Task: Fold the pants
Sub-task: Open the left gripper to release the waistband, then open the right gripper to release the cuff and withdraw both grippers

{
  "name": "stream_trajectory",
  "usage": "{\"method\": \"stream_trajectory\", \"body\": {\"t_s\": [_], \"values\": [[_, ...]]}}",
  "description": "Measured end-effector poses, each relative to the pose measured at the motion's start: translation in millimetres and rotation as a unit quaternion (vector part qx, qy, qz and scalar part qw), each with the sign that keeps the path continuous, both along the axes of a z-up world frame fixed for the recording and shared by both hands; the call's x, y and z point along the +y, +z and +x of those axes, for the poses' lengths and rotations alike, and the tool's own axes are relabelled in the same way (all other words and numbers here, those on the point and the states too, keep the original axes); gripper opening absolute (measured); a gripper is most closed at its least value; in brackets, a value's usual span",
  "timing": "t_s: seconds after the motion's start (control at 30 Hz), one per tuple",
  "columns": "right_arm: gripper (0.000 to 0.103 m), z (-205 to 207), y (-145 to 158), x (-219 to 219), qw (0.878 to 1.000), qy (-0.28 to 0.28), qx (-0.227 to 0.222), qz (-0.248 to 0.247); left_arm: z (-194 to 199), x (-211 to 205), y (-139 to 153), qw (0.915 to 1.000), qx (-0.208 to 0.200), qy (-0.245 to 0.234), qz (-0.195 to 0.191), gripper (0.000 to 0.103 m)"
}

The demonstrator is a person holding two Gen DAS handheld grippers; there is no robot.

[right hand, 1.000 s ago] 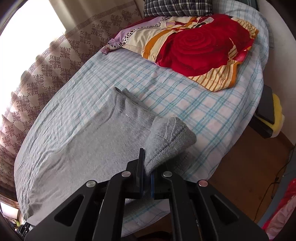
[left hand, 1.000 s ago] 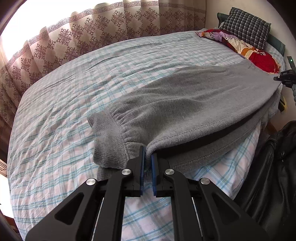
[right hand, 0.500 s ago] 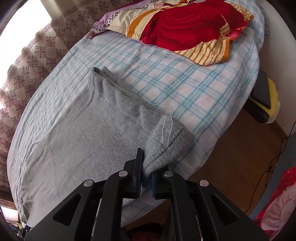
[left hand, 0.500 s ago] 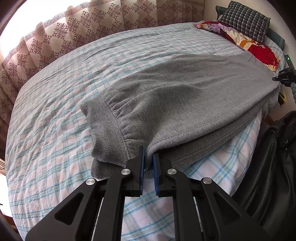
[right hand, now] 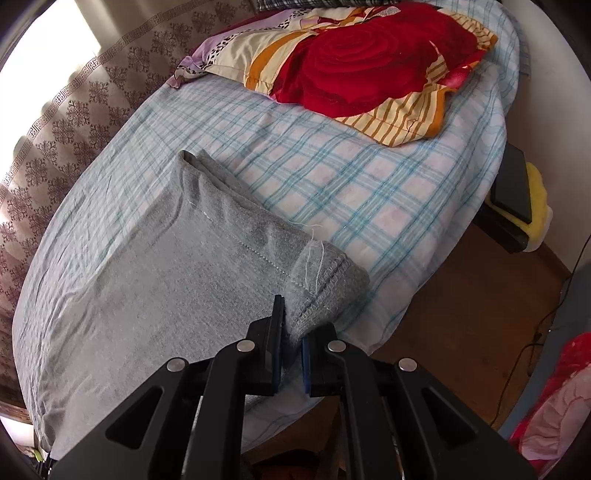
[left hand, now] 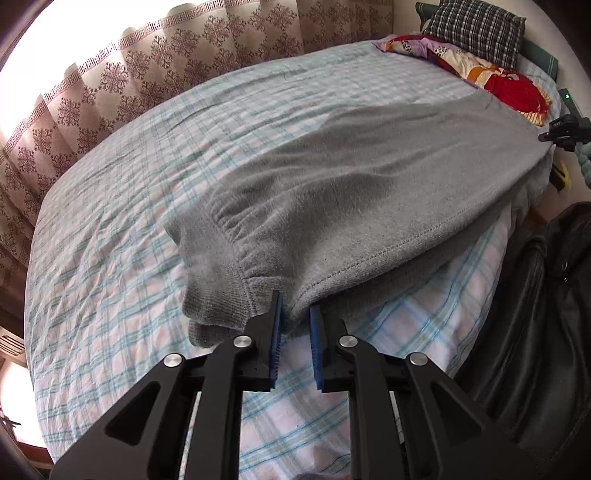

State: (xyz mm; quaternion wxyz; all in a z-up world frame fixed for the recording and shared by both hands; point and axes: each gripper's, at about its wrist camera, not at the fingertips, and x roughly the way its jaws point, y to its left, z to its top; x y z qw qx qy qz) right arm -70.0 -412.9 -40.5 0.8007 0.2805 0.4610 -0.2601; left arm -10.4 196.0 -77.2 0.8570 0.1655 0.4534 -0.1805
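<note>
Grey sweatpants (left hand: 369, 199) lie folded lengthwise along the near edge of a bed with a blue plaid sheet (left hand: 147, 184). My left gripper (left hand: 295, 314) sits at the ribbed waistband corner (left hand: 214, 280); its jaws have parted a little and the cloth edge still lies between them. My right gripper (right hand: 293, 325) is shut on the hem corner (right hand: 325, 280) at the other end of the pants (right hand: 166, 280). The right gripper also shows far off in the left wrist view (left hand: 561, 129).
A red floral pillow (right hand: 369, 62) and a checked cushion (left hand: 476, 29) lie at the head of the bed. Patterned curtains (left hand: 129, 74) hang behind. A black bag (left hand: 535, 314) stands by the bed. Wooden floor (right hand: 461, 314) and a dark box (right hand: 511, 192) are on the right.
The pants have been lowered and pulled flat onto the bed near its edge. My left gripper's jaws have opened slightly. My right gripper stays shut on the hem.
</note>
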Motion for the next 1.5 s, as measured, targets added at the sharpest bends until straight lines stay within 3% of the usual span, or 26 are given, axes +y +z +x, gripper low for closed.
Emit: {"method": "stream_trajectory", "body": {"t_s": [0.17, 0.2, 0.23, 0.3, 0.47, 0.53, 0.63, 0.73, 0.87, 0.97, 1.13, 1.27, 1.5], "values": [[0.011, -0.8, 1.9, -4.5, 1.000, -0.010, -0.003, 0.011, -3.8, 4.9, 3.2, 0.9999, 0.001, 0.002, -0.017, 0.027], [0.014, -1.7, 4.0, -5.0, 1.000, -0.014, -0.003, 0.006, -5.5, 5.7, 5.8, 0.9998, 0.001, 0.000, -0.018, 0.036], [0.016, -2.5, 6.2, -5.3, 1.000, -0.017, -0.003, -0.002, -7.9, 7.8, 9.6, 0.9999, -0.003, 0.000, -0.017, 0.052], [0.037, -6.6, 14.0, -7.1, 0.999, -0.032, 0.003, -0.033, -12.5, 12.6, 18.3, 0.9998, -0.015, 0.004, -0.016, 0.061], [0.038, -14.8, 35.9, -9.7, 0.994, -0.054, -0.014, -0.090, -7.2, 21.7, 42.1, 0.9976, -0.031, 0.030, -0.053, 0.061], [0.038, -11.4, 45.0, -3.6, 0.993, -0.048, -0.028, -0.105, 2.8, 14.2, 49.9, 0.9958, -0.039, 0.038, -0.073, 0.068], [0.038, 6.4, 48.5, 19.6, 0.994, 0.004, -0.046, -0.101, 24.4, -15.9, 55.2, 0.9931, -0.048, 0.033, -0.102, 0.069], [0.040, 30.5, 39.0, 59.7, 0.991, 0.097, -0.050, -0.074, 43.9, -54.5, 48.3, 0.9916, -0.037, 0.017, -0.123, 0.069], [0.040, 50.1, 21.7, 110.6, 0.975, 0.211, -0.029, -0.062, 56.2, -101.1, 26.6, 0.9924, -0.009, -0.014, -0.122, 0.069], [0.041, 55.0, 7.6, 133.1, 0.964, 0.259, -0.001, -0.062, 51.2, -122.3, 7.9, 0.9926, 0.013, -0.035, -0.116, 0.069], [0.043, 50.1, -19.0, 134.4, 0.956, 0.285, 0.058, -0.043, 34.3, -136.2, -25.7, 0.9937, 0.058, -0.047, -0.084, 0.069], [0.043, 41.0, -24.7, 132.1, 0.954, 0.292, 0.061, -0.035, 22.2, -129.6, -40.4, 0.9929, 0.066, -0.037, -0.091, 0.069], [0.044, 41.4, -25.2, 136.6, 0.952, 0.295, 0.062, -0.046, 23.4, -128.2, -37.5, 0.9934, 0.066, -0.039, -0.086, 0.069]]}}
